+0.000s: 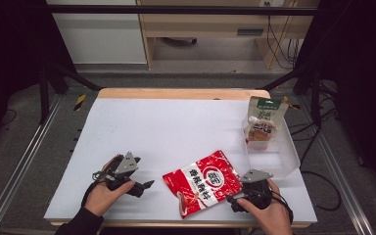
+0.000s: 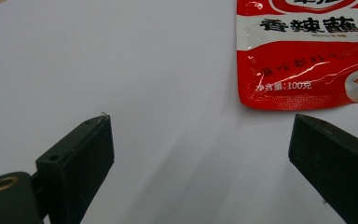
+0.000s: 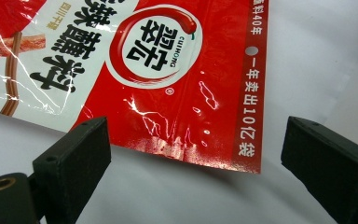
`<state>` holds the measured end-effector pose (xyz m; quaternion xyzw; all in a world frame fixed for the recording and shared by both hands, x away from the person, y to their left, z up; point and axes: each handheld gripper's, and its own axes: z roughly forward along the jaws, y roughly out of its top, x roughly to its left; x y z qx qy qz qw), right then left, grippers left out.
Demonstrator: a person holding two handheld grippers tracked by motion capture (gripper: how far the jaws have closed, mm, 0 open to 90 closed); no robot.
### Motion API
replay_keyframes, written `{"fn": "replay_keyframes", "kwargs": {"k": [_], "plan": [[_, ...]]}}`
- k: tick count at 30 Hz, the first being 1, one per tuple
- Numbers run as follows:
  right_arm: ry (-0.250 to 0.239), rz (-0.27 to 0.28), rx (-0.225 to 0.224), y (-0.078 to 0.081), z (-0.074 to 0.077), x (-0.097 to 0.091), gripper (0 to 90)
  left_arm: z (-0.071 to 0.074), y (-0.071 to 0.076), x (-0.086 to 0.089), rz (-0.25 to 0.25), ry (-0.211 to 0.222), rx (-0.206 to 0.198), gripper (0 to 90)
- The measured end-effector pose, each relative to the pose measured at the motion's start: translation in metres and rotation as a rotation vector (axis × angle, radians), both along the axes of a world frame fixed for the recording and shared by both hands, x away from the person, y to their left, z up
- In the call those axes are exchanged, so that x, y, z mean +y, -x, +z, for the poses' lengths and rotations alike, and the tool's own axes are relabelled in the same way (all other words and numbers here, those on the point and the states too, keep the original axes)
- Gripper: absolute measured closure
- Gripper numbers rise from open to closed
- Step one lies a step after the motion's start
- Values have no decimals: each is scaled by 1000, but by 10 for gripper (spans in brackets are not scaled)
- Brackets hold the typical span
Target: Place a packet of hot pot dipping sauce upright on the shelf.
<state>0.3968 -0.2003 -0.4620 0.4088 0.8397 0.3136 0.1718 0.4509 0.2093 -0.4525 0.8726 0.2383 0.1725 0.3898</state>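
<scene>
The red seasoning pouch lies flat on the white table, at lower centre of the high view. It appears light, limp and glossy, so likely slippery; grip its crimped edge seam. The right gripper sits at the pouch's right edge, jaws spread and empty. The left gripper, lower left, is likewise spread, empty.
</scene>
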Motion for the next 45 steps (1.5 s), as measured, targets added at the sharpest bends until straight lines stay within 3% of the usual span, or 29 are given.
{"fn": "replay_keyframes", "kwargs": {"k": [18,27,31,36,39,45], "plan": [[-34,7,72,-4,-6,-1,105,0,0,0,-8,1,7,71],[-40,23,74,-4,-7,0,118,0,0,0,-7,-1,6,71],[-58,26,50,-3,-4,0,139,0,-1,1,-6,-2,5,71],[-119,28,19,-2,2,1,207,-1,-1,1,-4,-1,6,71],[-117,26,18,-1,3,2,261,-1,-1,0,-8,-6,4,71],[-96,9,11,-1,4,5,456,-1,-1,-1,-9,-8,6,71]]}}
